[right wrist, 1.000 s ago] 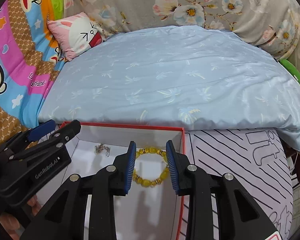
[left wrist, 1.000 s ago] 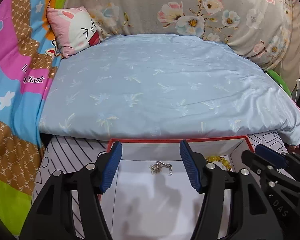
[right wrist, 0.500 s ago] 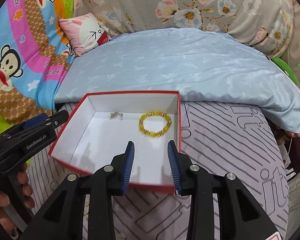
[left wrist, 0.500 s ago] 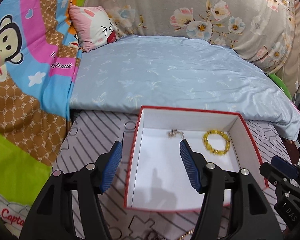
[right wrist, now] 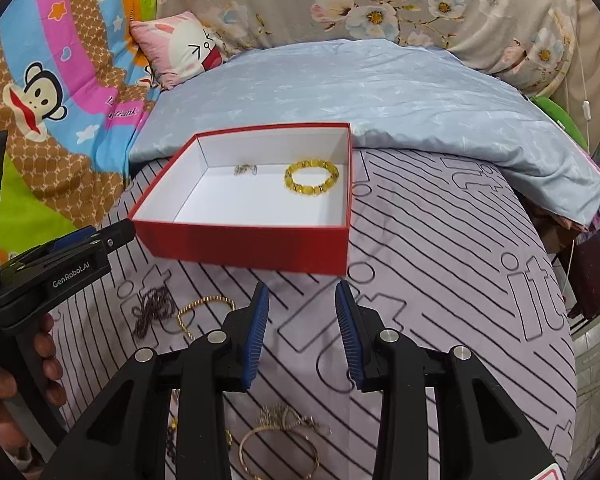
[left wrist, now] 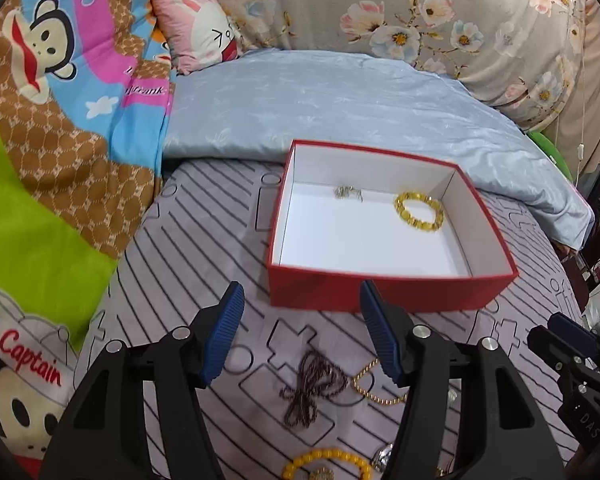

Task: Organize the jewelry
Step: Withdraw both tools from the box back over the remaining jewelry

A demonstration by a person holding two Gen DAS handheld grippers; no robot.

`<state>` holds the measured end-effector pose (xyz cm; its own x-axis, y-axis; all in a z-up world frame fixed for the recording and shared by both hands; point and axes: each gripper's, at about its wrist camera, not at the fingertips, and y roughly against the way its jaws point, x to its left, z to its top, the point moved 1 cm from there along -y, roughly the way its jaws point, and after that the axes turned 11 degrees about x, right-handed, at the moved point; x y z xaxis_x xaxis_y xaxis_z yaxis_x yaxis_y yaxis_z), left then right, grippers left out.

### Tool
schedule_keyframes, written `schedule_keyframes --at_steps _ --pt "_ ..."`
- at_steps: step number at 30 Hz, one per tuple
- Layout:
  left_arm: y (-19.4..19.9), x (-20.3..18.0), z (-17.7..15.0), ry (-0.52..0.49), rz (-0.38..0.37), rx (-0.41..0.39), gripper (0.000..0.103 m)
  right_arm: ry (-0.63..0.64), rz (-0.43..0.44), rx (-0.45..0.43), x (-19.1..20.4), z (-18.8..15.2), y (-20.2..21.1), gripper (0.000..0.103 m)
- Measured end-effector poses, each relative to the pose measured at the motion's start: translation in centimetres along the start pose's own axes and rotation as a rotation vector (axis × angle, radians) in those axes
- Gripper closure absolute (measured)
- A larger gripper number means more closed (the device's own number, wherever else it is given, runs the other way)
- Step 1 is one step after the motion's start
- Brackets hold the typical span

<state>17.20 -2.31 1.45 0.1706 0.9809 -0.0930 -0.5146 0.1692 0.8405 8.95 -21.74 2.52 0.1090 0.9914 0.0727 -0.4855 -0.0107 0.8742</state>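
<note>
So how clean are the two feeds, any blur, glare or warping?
Left wrist view: slight blur on the red cardboard box and yellow bead bracelet. Right wrist view: sharper. Both: strong fisheye bending, dark corners, soft even light, no glare.

"Captain" on the cartoon blanket (left wrist: 32, 216), "GenRobot.AI" on the left tool (right wrist: 112, 236), perhaps "DAS" on the right tool (left wrist: 572, 340).
</note>
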Motion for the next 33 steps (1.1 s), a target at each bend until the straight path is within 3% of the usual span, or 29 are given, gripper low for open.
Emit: schedule_keyframes --at_steps 21,33 --pt "1.2 2.1 -9.4 0.015 0.016 0.112 0.045 -0.026 -0.006 0.151 -1.1 -9.8 -0.5 0.072" --pt "1.2 2.7 -11.7 0.019 0.012 0.140 0.045 -0.016 -0.010 0.180 -0.7 -10.5 -2.4 0.090"
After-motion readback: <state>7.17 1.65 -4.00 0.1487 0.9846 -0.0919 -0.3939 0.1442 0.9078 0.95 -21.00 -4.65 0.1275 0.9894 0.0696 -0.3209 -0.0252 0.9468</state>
